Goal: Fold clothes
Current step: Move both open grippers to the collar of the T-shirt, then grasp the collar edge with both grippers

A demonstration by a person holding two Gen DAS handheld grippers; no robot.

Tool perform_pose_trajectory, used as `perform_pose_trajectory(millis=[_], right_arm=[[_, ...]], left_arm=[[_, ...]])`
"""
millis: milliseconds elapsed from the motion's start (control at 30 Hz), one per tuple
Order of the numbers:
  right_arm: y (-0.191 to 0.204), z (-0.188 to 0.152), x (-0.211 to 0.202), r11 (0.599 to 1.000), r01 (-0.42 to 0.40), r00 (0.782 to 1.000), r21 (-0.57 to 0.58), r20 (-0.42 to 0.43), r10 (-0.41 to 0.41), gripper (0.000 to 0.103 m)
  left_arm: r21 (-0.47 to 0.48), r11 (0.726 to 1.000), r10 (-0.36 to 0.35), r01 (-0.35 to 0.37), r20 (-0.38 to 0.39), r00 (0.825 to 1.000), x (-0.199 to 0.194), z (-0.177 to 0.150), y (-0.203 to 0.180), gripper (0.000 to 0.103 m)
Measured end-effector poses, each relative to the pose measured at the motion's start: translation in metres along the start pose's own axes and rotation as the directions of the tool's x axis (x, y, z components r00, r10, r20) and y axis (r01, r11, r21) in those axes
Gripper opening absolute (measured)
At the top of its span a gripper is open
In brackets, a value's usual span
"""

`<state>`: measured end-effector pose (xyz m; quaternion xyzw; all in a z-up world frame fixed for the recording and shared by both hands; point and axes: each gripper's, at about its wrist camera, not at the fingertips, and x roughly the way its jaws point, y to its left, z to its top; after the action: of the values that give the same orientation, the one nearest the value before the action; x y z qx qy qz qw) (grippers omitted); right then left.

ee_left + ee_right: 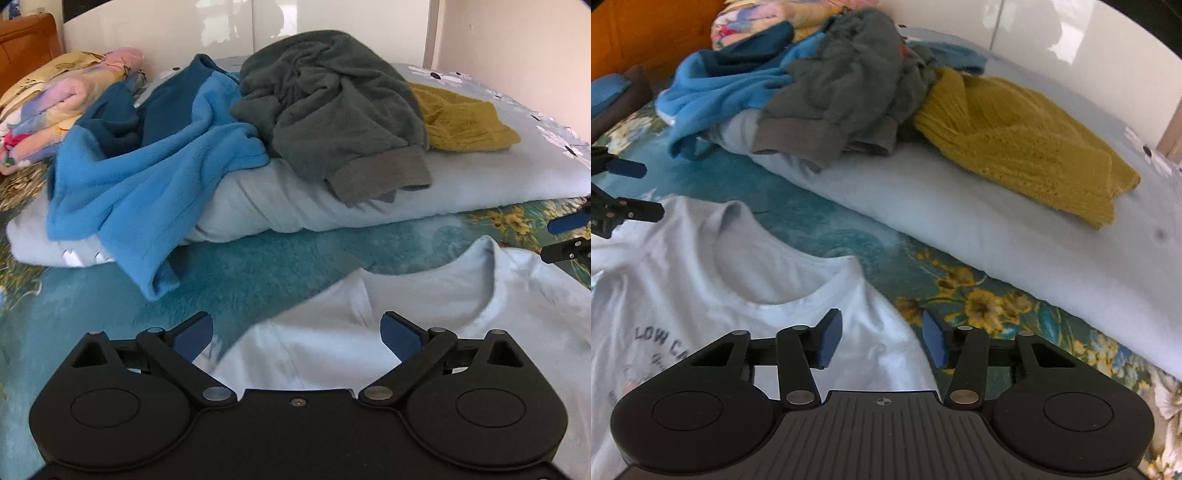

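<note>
Both grippers, left gripper (297,334) and right gripper (882,341), spread, empty over T-shirt (701,266) shoulders; pinch 1 layer evenly.

One pale blue printed cotton T-shirt (683,266). One bright blue fleece garment (147,177). One dark grey fleece sweatshirt (332,110). One mustard-yellow knitted sweater (1027,147). One folded pale blue quilt (1015,236). One pastel floral blanket (48,107). Two black two-finger grippers (297,332) (882,341).
</note>
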<state>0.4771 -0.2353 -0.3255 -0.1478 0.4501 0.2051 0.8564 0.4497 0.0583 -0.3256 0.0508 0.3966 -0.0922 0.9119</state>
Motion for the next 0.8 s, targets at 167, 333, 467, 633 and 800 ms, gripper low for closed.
perform_pose_trajectory(millis=[167,333,467,633,800], right_arm=[[-0.007,0.005,0.020,1.000,-0.017,0.999,0.005,-0.027,0.017,0.040],[-0.013,0.006,0.038,0.999,-0.031,0.998,0.013,-0.060,0.032,0.035],[-0.015,0.006,0.050,0.999,-0.046,0.994,0.023,-0.099,0.048,0.026],[-0.015,0.005,0.056,0.997,-0.067,0.990,0.037,-0.125,0.071,0.006],[-0.017,0.006,0.053,0.998,-0.029,0.995,0.052,-0.090,0.034,0.003]], left_arm=[[0.013,0.999,-0.040,0.040,-0.040,0.998,0.029,0.011,0.009,0.086],[0.027,0.995,-0.095,0.097,-0.084,0.992,0.050,0.014,0.017,0.078],[0.034,0.990,-0.134,0.139,-0.127,0.983,0.062,0.014,0.021,0.063],[0.021,0.986,-0.159,0.163,-0.128,0.979,0.064,0.013,0.024,0.018],[0.039,0.995,-0.085,0.087,-0.048,0.995,0.058,0.014,0.024,0.000]])
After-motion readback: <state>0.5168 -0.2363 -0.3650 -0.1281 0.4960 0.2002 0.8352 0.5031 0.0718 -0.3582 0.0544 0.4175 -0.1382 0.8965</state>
